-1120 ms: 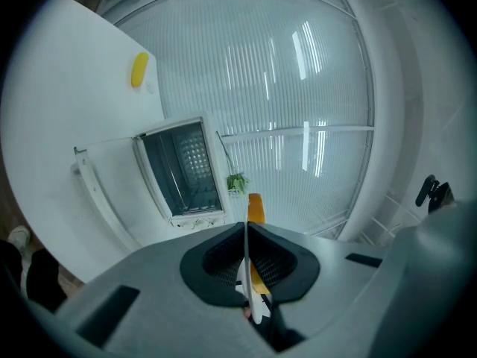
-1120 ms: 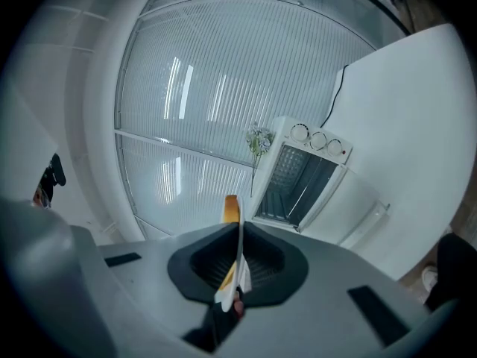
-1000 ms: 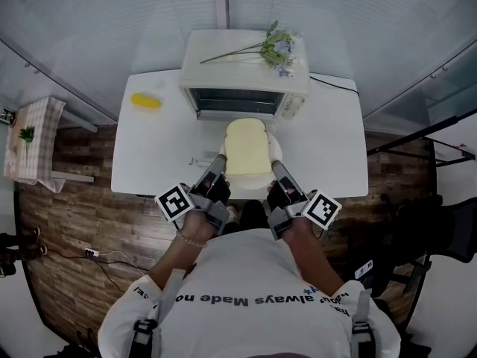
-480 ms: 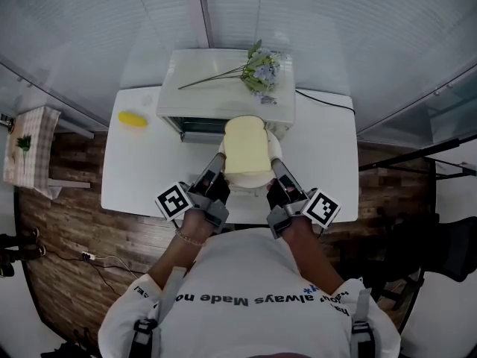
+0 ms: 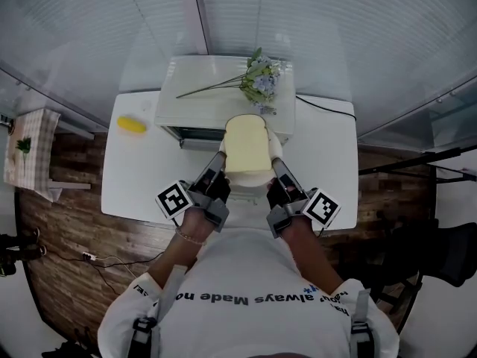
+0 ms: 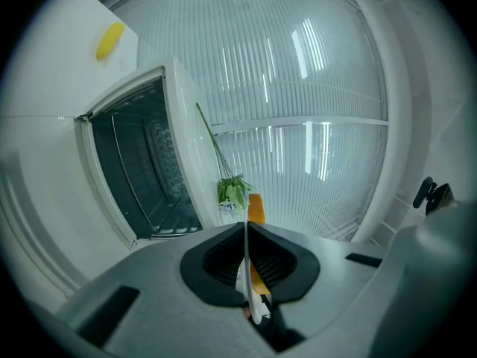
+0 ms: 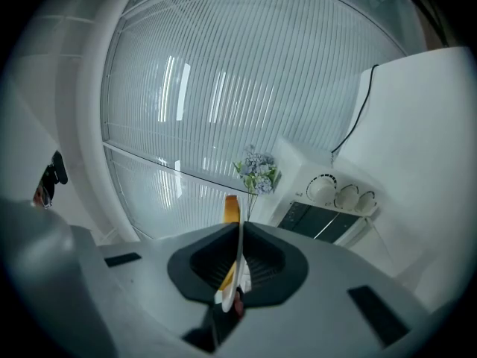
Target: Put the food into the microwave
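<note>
- White plate (image 5: 251, 179): carried level, clamped by its rim on two opposite sides, held above the table (image 5: 141, 177) at the open front of the microwave (image 5: 201, 99).
- Slice of bread (image 5: 246, 146): pale yellow with a darker crust, laid flat on the plate and covering most of it; its far edge was seen over the microwave's front edge in the head view.
- Left gripper (image 5: 218, 159): jaws closed tight on the plate's left rim, the thin white edge pinched between the black pads.
- Right gripper (image 5: 277, 164): jaws closed likewise on the plate's right rim.
- Microwave: white, stood at the back of the table, its cavity open and a wire rack shown inside; three knobs were noted on its right front.
- Sprig of flowers (image 5: 257, 80): laid on the microwave's top, blooms to the right.
- Yellow item (image 5: 132, 124): left on the table, beside the microwave's left side; its kind could not be told.
- Black cable (image 5: 324, 104): run across the table's right rear.
</note>
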`<state>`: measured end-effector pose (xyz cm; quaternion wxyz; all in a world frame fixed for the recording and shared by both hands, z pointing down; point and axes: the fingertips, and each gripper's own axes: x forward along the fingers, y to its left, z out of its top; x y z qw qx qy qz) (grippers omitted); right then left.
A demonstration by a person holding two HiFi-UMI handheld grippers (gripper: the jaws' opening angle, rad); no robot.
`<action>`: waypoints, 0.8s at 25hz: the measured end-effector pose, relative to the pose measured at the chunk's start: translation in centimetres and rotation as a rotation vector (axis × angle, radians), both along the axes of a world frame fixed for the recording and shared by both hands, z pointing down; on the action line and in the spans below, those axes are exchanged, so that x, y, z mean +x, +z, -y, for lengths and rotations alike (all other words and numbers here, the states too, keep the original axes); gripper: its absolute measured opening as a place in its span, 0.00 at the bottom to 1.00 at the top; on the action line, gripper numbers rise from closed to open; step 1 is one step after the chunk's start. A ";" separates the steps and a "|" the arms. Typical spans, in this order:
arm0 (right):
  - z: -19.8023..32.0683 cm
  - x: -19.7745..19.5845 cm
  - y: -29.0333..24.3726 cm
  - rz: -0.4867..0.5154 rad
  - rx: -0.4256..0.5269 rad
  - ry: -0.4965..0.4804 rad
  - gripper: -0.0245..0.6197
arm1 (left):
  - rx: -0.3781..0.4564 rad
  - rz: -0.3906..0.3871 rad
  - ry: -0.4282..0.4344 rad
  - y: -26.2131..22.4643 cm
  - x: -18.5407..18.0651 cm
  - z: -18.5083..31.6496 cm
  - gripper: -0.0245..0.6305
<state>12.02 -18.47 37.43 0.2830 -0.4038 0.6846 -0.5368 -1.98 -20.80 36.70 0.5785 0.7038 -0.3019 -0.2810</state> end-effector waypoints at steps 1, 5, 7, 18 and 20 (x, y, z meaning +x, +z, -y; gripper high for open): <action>0.1 -0.1 0.0 0.000 0.000 0.005 0.07 | -0.002 0.000 0.005 0.0 -0.1 0.1 0.07; 0.5 -0.6 -0.2 0.004 0.003 0.027 0.07 | -0.007 0.007 0.027 0.0 -0.5 0.7 0.07; 0.3 -0.7 -0.2 0.007 0.003 0.036 0.07 | 0.000 0.008 0.040 -0.2 -0.6 0.8 0.07; -0.1 -2.0 0.1 -0.005 0.001 0.055 0.07 | -0.003 0.014 0.068 0.2 -1.8 0.7 0.07; -0.4 -2.1 0.8 -0.004 -0.011 0.054 0.07 | -0.009 0.018 0.071 0.8 -1.8 0.5 0.07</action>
